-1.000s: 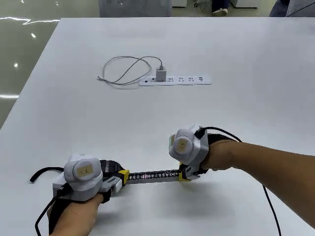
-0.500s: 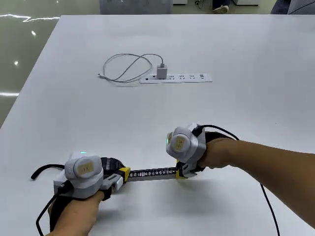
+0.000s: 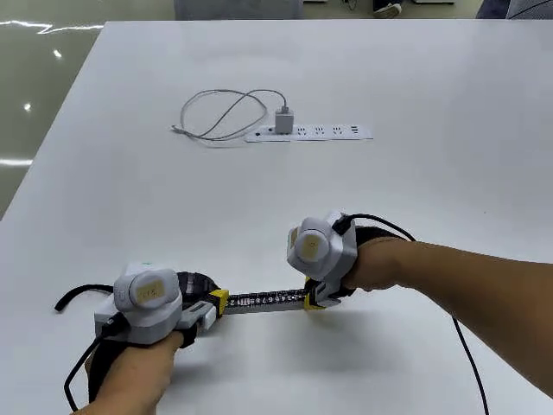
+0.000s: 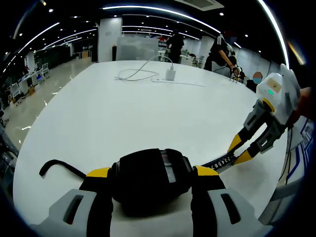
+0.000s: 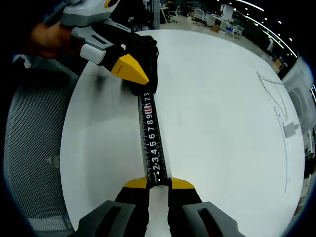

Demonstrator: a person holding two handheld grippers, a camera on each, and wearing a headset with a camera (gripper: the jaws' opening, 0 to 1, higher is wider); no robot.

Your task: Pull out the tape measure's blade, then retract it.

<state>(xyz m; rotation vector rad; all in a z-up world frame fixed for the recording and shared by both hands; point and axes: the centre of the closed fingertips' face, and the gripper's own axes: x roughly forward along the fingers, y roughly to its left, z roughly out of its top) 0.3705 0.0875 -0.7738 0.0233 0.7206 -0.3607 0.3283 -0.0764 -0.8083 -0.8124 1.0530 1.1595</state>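
The black tape measure case (image 4: 150,180) lies on the white table, and my left gripper (image 4: 153,173) is shut on it, yellow-tipped fingers on either side. In the head view the case (image 3: 197,290) sits at the lower left under that gripper (image 3: 203,307). A short length of black blade (image 3: 266,300) with white numbers runs from the case to my right gripper (image 3: 309,301). In the right gripper view the blade (image 5: 151,145) comes straight toward me and its end is pinched by the shut right gripper (image 5: 158,183).
A white power strip (image 3: 315,132) with a plugged charger and a looped white cable (image 3: 220,117) lies farther back on the table (image 3: 415,173). A black strap (image 4: 59,168) trails left of the case. People stand in the far background.
The right gripper has moved left toward the case, so the exposed blade is shorter. The left gripper has kept its hold on the case.
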